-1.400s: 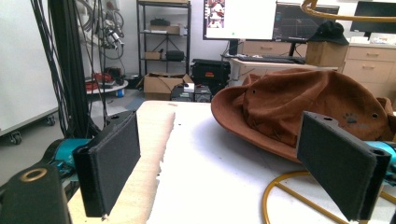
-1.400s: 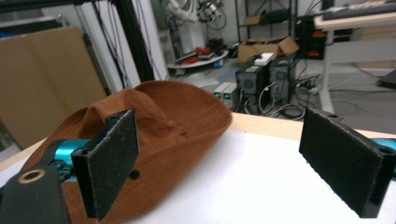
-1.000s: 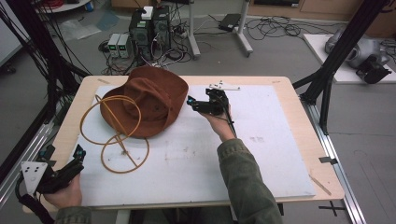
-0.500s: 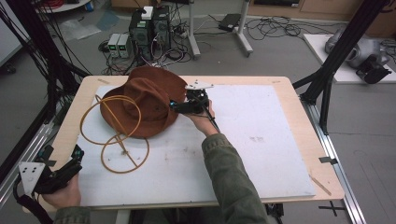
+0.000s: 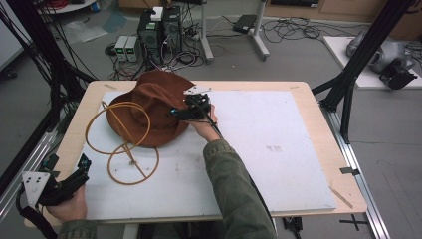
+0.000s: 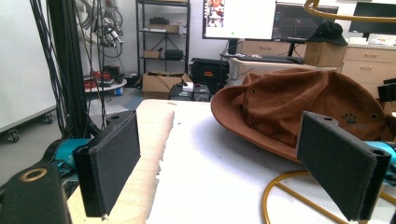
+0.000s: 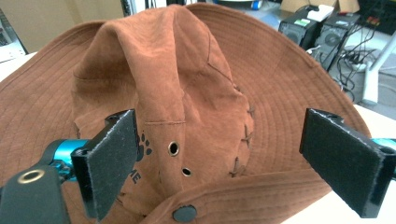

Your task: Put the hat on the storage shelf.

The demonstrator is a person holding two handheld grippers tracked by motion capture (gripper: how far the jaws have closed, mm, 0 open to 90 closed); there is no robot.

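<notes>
At frame centre, your right gripper (image 5: 191,110) stood wide at the hat (image 5: 149,107) on the bench (image 5: 278,149); your left gripper (image 5: 67,181) idled wide, lower left. Closing might have pinched only loose suede and slipped.

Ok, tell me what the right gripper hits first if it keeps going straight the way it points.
Most likely the crown of the brown hat. The right gripper has its jaws open, with the crown lying directly between and ahead of them, just above the folded brim. Exact depth is hard to judge.
</notes>
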